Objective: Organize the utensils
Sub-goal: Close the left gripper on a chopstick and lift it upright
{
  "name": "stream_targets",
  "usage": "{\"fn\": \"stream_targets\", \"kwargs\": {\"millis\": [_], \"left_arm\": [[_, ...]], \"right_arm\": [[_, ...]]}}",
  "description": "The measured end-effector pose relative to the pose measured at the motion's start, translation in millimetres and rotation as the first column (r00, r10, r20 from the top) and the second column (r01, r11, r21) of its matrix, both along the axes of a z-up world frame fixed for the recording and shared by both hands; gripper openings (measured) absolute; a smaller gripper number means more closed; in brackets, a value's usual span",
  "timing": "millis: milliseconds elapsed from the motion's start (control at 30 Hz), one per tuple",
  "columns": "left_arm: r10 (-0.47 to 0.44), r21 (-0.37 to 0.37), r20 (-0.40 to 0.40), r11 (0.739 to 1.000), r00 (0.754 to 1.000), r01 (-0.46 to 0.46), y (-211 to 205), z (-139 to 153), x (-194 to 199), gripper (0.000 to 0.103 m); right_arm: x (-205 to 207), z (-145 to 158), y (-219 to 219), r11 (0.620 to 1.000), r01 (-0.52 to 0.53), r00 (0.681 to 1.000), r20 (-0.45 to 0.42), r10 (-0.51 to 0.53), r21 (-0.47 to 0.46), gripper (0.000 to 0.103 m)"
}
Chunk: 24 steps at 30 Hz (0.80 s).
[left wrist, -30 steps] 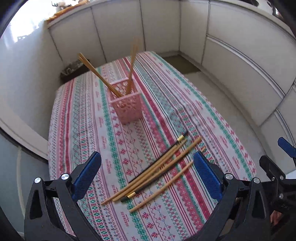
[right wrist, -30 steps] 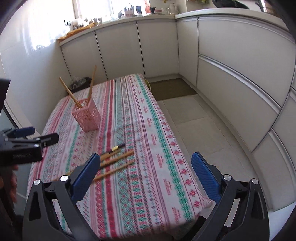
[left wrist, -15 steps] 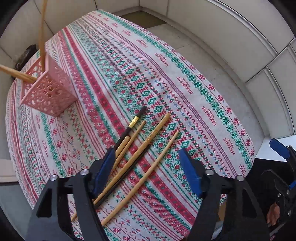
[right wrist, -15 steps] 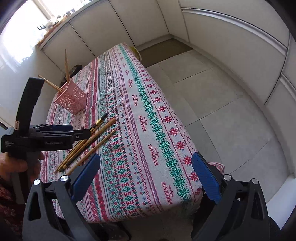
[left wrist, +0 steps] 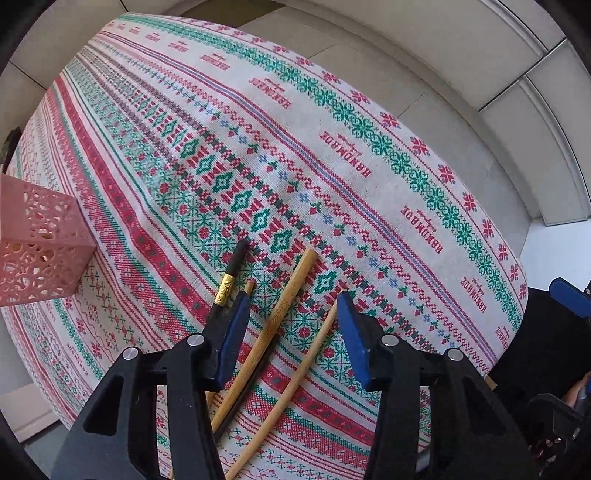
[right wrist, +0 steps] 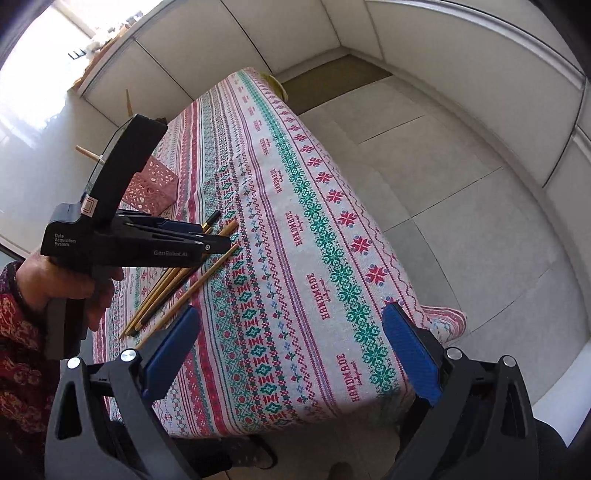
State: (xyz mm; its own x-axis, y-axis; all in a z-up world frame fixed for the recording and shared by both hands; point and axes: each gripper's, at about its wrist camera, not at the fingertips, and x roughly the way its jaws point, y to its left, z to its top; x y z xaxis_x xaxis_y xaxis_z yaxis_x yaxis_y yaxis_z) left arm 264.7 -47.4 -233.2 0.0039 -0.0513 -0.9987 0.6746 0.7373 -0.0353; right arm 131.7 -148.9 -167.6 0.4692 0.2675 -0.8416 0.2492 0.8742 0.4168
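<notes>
Several chopsticks lie side by side on the patterned tablecloth point(left wrist: 332, 155): bamboo ones point(left wrist: 284, 306) and a black one with a gold band point(left wrist: 231, 273). They also show in the right wrist view point(right wrist: 184, 273). My left gripper point(left wrist: 291, 314) is open, low over them, its jaws standing either side of two bamboo sticks. It also shows in the right wrist view point(right wrist: 218, 245). A pink perforated holder point(left wrist: 37, 251) stands at the left, with chopsticks in it point(right wrist: 88, 153). My right gripper point(right wrist: 291, 343) is open and empty above the table's near edge.
The table's right edge point(right wrist: 406, 280) drops to a tiled floor point(right wrist: 461, 184). White cabinets point(right wrist: 258, 33) run along the back and right. The person's hand point(right wrist: 66, 284) holds the left gripper.
My left gripper has dropped closer to the chopsticks and its jaws have narrowed around them. The right gripper has tilted down a little and stays open.
</notes>
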Motion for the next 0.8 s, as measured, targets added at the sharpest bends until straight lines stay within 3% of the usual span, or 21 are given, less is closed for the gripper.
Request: {"fn": "stream_targets", "kwargs": {"millis": [33,133,233,333,400,500,533,567,633,800], "left_arm": [[-0.006,-0.022,-0.030,1.000,1.000,0.006,-0.6,-3.9,1.3,0.038],[-0.026,-0.029,0.005,0.999,1.000,0.026,0.3,-6.0,-2.4,0.037],[0.056,-0.071,0.033,0.996,0.998,-0.054,16.0,-5.4,-1.1,0.019],[0.172,-0.187,0.024,0.968,0.985,-0.164,41.7,-5.1,1.2,0.012],[0.272,-0.284,-0.025,0.921,0.962,-0.268,64.3,-2.8,0.5,0.009],[0.423,-0.425,-0.147,0.789,0.894,-0.443,102.1,1.5,-2.1,0.007],[0.447,-0.452,-0.171,0.756,0.878,-0.473,110.7,2.9,-4.9,0.007],[0.458,-0.459,-0.165,0.749,0.874,-0.479,115.7,4.7,-7.8,0.007],[0.458,-0.455,-0.123,0.762,0.880,-0.460,119.9,8.7,-13.7,0.007],[0.498,-0.535,-0.040,0.721,0.866,-0.440,139.1,39.8,-27.2,0.007]], "right_arm": [[0.0,-0.8,0.3,1.000,0.001,1.000,-0.002,-0.001,0.000,0.096],[1.8,-2.3,2.4,1.000,0.001,1.000,-0.009,-0.001,-0.011,0.096],[4.6,-2.6,5.6,1.000,0.009,1.000,-0.012,-0.009,-0.022,0.096],[7.0,-2.6,8.1,0.999,0.020,1.000,-0.016,-0.021,-0.032,0.096],[10.0,-5.0,8.3,0.999,0.032,0.999,-0.033,-0.033,-0.032,0.096],[13.0,-8.2,8.3,0.999,0.054,0.997,-0.059,-0.054,-0.006,0.096],[13.9,-8.9,8.6,0.998,0.064,0.996,-0.064,-0.063,0.000,0.096],[14.3,-9.1,9.4,0.997,0.072,0.995,-0.066,-0.072,0.000,0.096],[16.9,-9.2,12.7,0.997,0.079,0.994,-0.074,-0.078,0.001,0.096],[29.8,-14.3,25.8,0.997,0.080,0.990,-0.116,-0.078,0.008,0.096]]}}
